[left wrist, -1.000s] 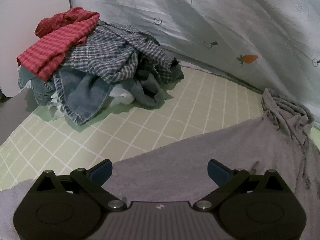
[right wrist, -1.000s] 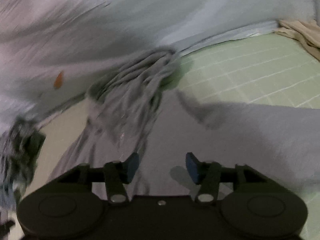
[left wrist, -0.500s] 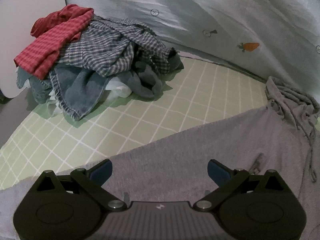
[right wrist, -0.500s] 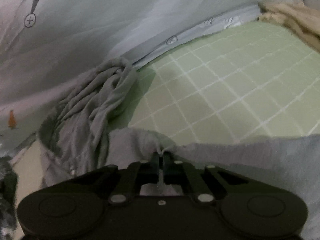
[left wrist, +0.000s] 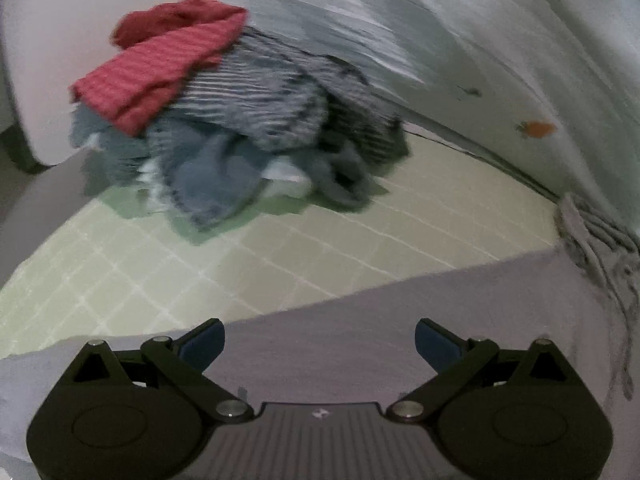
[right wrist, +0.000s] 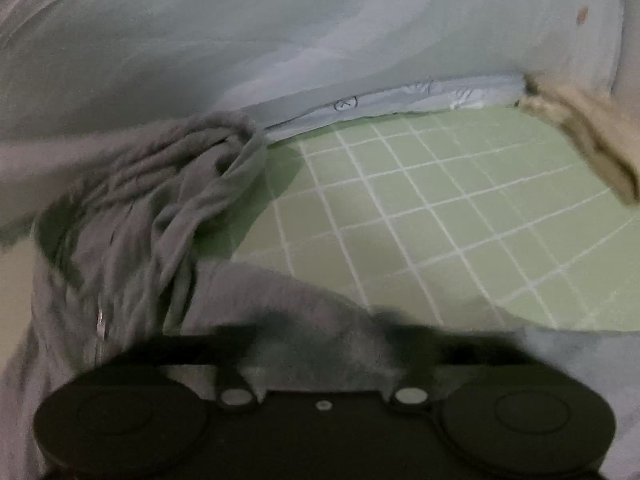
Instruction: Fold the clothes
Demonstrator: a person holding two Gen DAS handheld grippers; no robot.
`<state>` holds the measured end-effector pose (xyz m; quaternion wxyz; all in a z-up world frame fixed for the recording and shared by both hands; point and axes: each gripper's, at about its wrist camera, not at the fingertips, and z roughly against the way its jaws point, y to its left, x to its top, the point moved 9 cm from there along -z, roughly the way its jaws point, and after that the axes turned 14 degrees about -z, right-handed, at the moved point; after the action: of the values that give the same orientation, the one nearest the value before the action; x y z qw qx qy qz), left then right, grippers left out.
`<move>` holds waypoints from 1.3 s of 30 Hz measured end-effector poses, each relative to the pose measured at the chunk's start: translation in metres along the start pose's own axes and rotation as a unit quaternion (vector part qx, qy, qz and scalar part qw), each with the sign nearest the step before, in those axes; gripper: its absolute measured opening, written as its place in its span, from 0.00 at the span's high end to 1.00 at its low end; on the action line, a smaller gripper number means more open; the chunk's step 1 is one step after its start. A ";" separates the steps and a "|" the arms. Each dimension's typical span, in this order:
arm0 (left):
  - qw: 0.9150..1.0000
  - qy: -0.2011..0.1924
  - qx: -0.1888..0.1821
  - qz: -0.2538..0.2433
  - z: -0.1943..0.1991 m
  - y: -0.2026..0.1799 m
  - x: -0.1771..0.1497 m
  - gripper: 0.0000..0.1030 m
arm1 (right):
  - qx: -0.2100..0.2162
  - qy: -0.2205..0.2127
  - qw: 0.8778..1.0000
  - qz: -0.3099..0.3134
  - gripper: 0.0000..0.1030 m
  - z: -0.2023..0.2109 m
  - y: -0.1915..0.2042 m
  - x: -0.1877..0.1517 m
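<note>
1. Left gripper [left wrist: 320, 340]: jaws spread wide, nothing between the blue pads [left wrist: 202, 342]. It hangs over the grey garment [left wrist: 400, 320], w/ flat cloth showing in the gap and under both fingers; can't tell if the tips touch it.
2. Right gripper [right wrist: 324, 344]: jaws opening, fingers smeared by blur (pads not readable). A low hump of the grey garment [right wrist: 280, 300] sits in the gap between them; no pinch visible.
3. The garment lies spread on the green checked sheet [right wrist: 420, 208]. Its far end is bunched into a wrinkled wad [right wrist: 160, 184] up against the pale blue duvet [right wrist: 280, 40], seen left of centre in the right view and at the far right edge in the left view.
4. Laundry pile [left wrist: 240, 120] sits on the sheet well beyond the left gripper, apart from the garment: red checked piece on top, dark plaid under it, denim at the bottom.
5. Beige cloth [right wrist: 580, 136] lies at the sheet's far right edge, right view.
</note>
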<state>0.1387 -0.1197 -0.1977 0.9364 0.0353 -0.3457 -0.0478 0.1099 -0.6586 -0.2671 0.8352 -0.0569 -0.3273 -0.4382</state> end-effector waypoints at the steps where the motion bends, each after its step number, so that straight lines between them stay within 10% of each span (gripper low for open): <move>1: 1.000 0.000 0.009 0.008 0.000 0.009 -0.002 0.02 | 0.002 -0.004 1.000 0.015 0.01 0.009 0.006 -0.008; 12: 0.993 0.051 0.038 0.101 -0.018 0.098 -0.047 0.02 | 0.033 0.035 0.997 0.059 0.01 0.079 0.044 -0.126; 21: 0.993 0.100 0.038 0.048 -0.042 0.081 -0.064 0.05 | 0.014 0.069 0.994 0.081 0.00 0.088 0.048 -0.162; 26: 0.997 0.059 0.035 -0.020 -0.041 0.054 -0.050 0.44 | 0.014 0.073 0.994 0.074 0.00 0.090 0.045 -0.166; 29: 0.998 0.047 0.007 -0.041 -0.044 0.030 -0.039 0.93 | 0.017 0.069 0.994 0.083 0.00 0.091 0.046 -0.168; 35: 0.992 0.031 -0.105 -0.062 -0.048 -0.036 -0.021 0.92 | 0.024 0.065 0.994 0.088 0.00 0.090 0.047 -0.168; 39: 0.990 0.020 -0.112 -0.079 -0.032 -0.046 -0.021 0.44 | 0.033 0.066 0.993 0.088 0.00 0.092 0.042 -0.168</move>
<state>0.1403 -0.1616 -0.2402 0.9345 -0.0417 -0.3158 -0.1590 0.0287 -0.4807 -0.2875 0.8917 -0.0288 -0.2794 -0.3548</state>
